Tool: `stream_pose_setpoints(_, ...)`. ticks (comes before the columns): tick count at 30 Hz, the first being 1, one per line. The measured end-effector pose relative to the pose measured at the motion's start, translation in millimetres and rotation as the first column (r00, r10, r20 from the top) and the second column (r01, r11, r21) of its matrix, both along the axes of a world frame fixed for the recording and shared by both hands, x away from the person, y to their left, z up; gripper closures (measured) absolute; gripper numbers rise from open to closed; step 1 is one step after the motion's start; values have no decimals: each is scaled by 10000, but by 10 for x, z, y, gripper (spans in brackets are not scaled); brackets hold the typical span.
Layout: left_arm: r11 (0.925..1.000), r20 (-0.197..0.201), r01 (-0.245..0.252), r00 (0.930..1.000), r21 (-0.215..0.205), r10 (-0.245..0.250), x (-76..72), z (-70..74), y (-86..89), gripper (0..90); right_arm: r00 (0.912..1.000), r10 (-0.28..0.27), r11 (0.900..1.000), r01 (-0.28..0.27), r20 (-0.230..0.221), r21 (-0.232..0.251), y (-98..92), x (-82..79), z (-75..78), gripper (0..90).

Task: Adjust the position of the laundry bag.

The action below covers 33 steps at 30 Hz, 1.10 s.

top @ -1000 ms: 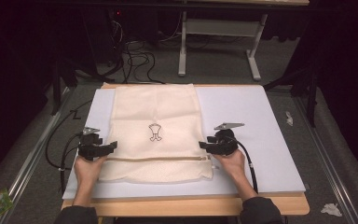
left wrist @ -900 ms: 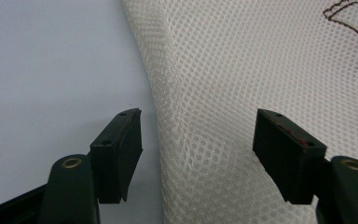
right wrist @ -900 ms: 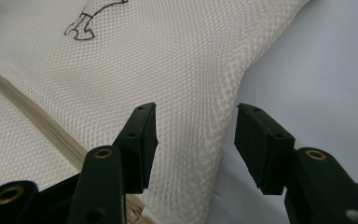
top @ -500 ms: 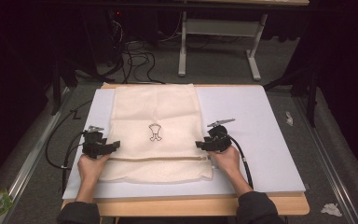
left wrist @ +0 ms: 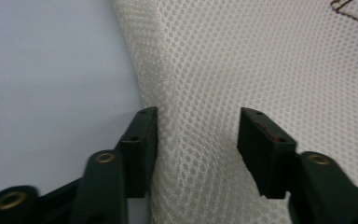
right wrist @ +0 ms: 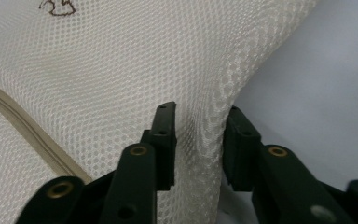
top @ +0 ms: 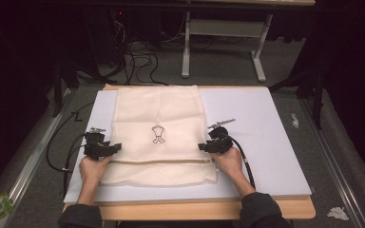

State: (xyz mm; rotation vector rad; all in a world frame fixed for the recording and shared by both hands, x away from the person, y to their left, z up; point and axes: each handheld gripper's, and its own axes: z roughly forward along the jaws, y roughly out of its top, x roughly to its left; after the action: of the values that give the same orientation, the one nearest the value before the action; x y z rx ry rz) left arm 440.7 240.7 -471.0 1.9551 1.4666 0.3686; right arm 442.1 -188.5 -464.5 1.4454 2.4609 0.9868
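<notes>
We see no readable writing; the only mark on the mesh bag (top: 158, 118) is a small dark outline drawing (top: 158, 134) near its middle, shaped like a garment on a hanger. The bag is cream, of fine honeycomb netting, rectangular, with a beige zipper (top: 161, 161) running across it close to the near edge of the bench (top: 275, 128). It lies flat on the bench's pale blue-white top, left of centre, its far end reaching the far edge.

The left gripper (top: 115, 147) sits at the bag's left edge; its fingers (left wrist: 142, 140) have just been closing and bracket a raised fold of netting, one finger against the cloth, the other apart from it, so they are not pinching yet. The right gripper (top: 201, 147) sits at the bag's right edge; its fingers (right wrist: 164, 140) have just been closing on a bunched ridge of netting that fills the gap.

The bench has a wooden front lip. Around it are grey carpet, black cables (top: 138, 59) and a white desk frame (top: 223, 38) in a dark room.
</notes>
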Motion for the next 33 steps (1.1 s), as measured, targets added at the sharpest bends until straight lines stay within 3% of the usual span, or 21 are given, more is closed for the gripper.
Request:
stream_pose_setpoints(3, 9986, 10, 2, 10000, 530, -3, 17, 18, -16, 667, 9998, 207, 9992, -206, 34, -333, 26, 9, 19, 835)
stream_pose_setpoints(6, 9981, 2, 277, 9996, 544, -278, 40, 31, -21, 803, 9994, 327, 9990, -324, 100, -302, 17, 14, 28, 857)
stream_pose_setpoints(9, 9976, 129, 489, 9987, 480, -496, 38, 47, -26, 859, 9990, 383, 9991, -378, 230, -208, 10, 12, 37, 864)
stream_pose_setpoints(12, 9983, 188, 573, 9982, 114, -575, 39, 73, -3, 870, 9984, 427, 9990, -421, 380, -174, 2, 2, 55, 870)
stream_pose_setpoints(20, 9965, 710, 810, 9943, -190, -794, 19, 181, -43, 876, 9965, 403, 9991, -391, 730, -175, -51, -28, 143, 877)
stream_pose_setpoints(23, 9957, 766, 723, 9948, -577, -678, 47, 201, -66, 877, 9960, 387, 9992, -378, 808, -132, -84, -32, 153, 878)
stream_pose_setpoints(28, 9949, 1027, 863, 9914, -520, -807, 54, 253, -161, 878, 9951, 104, 9996, -128, 987, 243, -201, -9, 200, 879)
stream_pose_setpoints(33, 9924, 1207, 1076, 9877, -594, -998, 80, 302, -244, 877, 9940, -38, 9997, 10, 1091, 262, -311, -27, 237, 879)
